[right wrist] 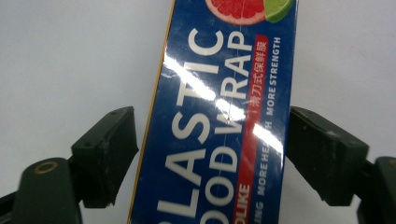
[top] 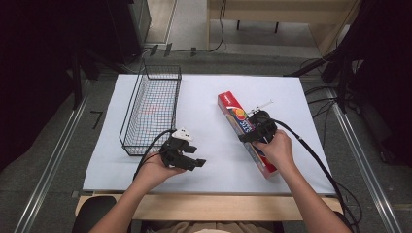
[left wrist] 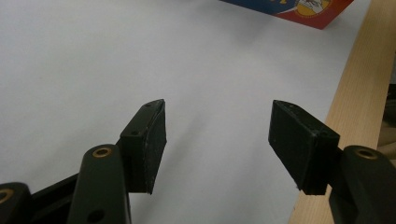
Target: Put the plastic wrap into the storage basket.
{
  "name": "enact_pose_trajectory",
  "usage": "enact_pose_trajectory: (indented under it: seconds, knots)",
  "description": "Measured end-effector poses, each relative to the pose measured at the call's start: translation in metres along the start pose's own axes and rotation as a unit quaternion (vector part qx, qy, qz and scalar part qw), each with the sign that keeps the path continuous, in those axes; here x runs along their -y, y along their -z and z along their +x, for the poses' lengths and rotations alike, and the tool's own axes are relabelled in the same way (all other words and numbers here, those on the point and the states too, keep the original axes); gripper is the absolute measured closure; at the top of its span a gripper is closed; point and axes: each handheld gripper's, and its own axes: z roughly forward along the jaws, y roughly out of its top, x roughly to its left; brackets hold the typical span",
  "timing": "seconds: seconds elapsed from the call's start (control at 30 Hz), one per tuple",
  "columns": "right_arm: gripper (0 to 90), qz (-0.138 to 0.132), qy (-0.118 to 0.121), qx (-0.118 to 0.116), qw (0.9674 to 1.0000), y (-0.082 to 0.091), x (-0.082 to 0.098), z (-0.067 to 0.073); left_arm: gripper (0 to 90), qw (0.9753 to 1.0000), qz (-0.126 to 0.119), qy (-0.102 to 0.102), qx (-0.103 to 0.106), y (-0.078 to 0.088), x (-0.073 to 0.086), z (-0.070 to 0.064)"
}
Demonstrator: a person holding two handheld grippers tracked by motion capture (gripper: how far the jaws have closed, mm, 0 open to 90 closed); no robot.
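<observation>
**With the right tongs astride the box, the squeeze is what's left**

Since the right tongs (top: 256, 127) straddle the plastic wrap box (top: 245, 131) with both jaws at its long sides, I'd say the grasp is in hand; close squarely across the width, near the middle, so the long box won't swing or tip when lifted. Those jaws stand apart, just beside the cardboard, whether touching I cannot tell; the box lies slantwise right of centre on the white bench (top: 209, 97). Near and left, the left tongs (left wrist: 217, 140) gape wide over bare sheet, holding nothing; a wire basket (top: 151, 109) sits far left.
</observation>
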Motion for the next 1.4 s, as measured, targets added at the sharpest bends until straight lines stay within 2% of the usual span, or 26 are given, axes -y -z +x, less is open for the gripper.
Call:
enact_pose_trajectory:
  seconds: [0.03, 0.13, 0.23, 0.37, 0.47, 0.53, 0.63, 0.7, 0.77, 0.8, 0.83, 0.93, 1.0, 1.03, 1.13, 1.2, 1.23, 1.27, 1.4]
  knots:
    - [24.0, 0.014, -0.002, 0.003, 0.9999, -0.003, 0.000, -0.001, 37.8, 1.0000, 0.000, 0.000, 0.000, 0.000, 0.000, 0.000]
    - [26.3, 0.022, -0.002, -0.005, 0.9998, -0.006, 0.000, -0.002, 37.8, 1.0000, 0.002, 0.001, -0.001, 0.001, 0.001, 0.000]
    - [26.7, 0.047, -0.002, -0.007, 0.9989, -0.010, 0.001, 0.000, 37.8, 1.0000, -0.001, 0.002, -0.002, 0.002, 0.002, 0.000]
    - [28.9, 0.056, -0.015, -0.015, 0.9982, -0.010, 0.003, -0.001, 37.8, 1.0000, -0.002, 0.004, -0.003, 0.003, 0.003, 0.000]
    - [30.2, 0.058, -0.008, 0.000, 0.9983, -0.005, 0.009, 0.003, 37.8, 1.0000, -0.001, 0.004, -0.003, 0.003, 0.004, 0.000]
    - [33.0, 0.055, -0.026, -0.010, 0.9981, -0.002, 0.016, 0.001, 37.9, 1.0000, -0.001, 0.004, -0.004, 0.003, 0.003, 0.000]
    - [34.5, 0.055, -0.028, -0.012, 0.9980, -0.002, 0.016, 0.000, 37.9, 1.0000, 0.000, 0.001, -0.004, 0.002, 0.003, -0.001]
    - [37.1, 0.056, -0.024, -0.005, 0.9981, -0.001, 0.015, 0.001, 38.0, 1.0000, -0.001, -0.003, -0.006, 0.002, 0.003, -0.002]
    - [40.4, 0.060, -0.033, -0.005, 0.9976, 0.003, 0.014, -0.001, 38.1, 1.0000, -0.002, -0.005, -0.007, 0.003, 0.002, -0.003]
    - [41.6, 0.068, -0.025, 0.010, 0.9973, 0.006, 0.016, -0.005, 38.1, 1.0000, -0.004, -0.006, -0.007, 0.004, 0.003, -0.003]
    - [41.8, 0.067, -0.016, 0.018, 0.9974, 0.006, 0.017, -0.007, 38.1, 0.9999, -0.004, -0.007, -0.006, 0.005, 0.002, -0.003]
    - [41.9, 0.066, -0.015, 0.014, 0.9976, 0.009, 0.018, -0.011, 38.2, 1.0000, -0.006, -0.005, -0.006, 0.005, 0.003, -0.002]
    - [42.0, 0.058, -0.027, -0.007, 0.9979, 0.014, 0.018, -0.018, 38.2, 1.0000, -0.003, -0.006, -0.006, 0.005, 0.002, -0.001]
    - [42.0, 0.058, -0.027, -0.007, 0.9979, 0.014, 0.018, -0.018, 38.2, 1.0000, -0.003, -0.006, -0.006, 0.005, 0.002, -0.001]
    - [42.1, 0.047, -0.016, -0.007, 0.9987, 0.021, 0.017, -0.019, 38.0, 0.9999, -0.008, -0.006, -0.006, 0.006, 0.002, -0.002]
    - [42.0, 0.021, -0.009, -0.014, 0.9997, 0.032, 0.017, -0.020, 37.7, 0.9999, -0.010, -0.007, -0.004, 0.007, 0.002, -0.002]
    - [42.0, 0.021, -0.009, -0.014, 0.9997, 0.032, 0.017, -0.020, 37.7, 0.9999, -0.010, -0.007, -0.004, 0.007, 0.002, -0.002]
    - [41.9, 0.010, -0.002, -0.015, 0.9998, 0.038, 0.017, -0.021, 37.3, 0.9999, -0.010, -0.007, -0.003, 0.008, 0.002, -0.002]
    - [41.9, 0.003, 0.012, -0.017, 0.9998, 0.044, 0.019, -0.022, 36.7, 0.9998, -0.011, -0.016, -0.002, 0.010, 0.001, -0.003]
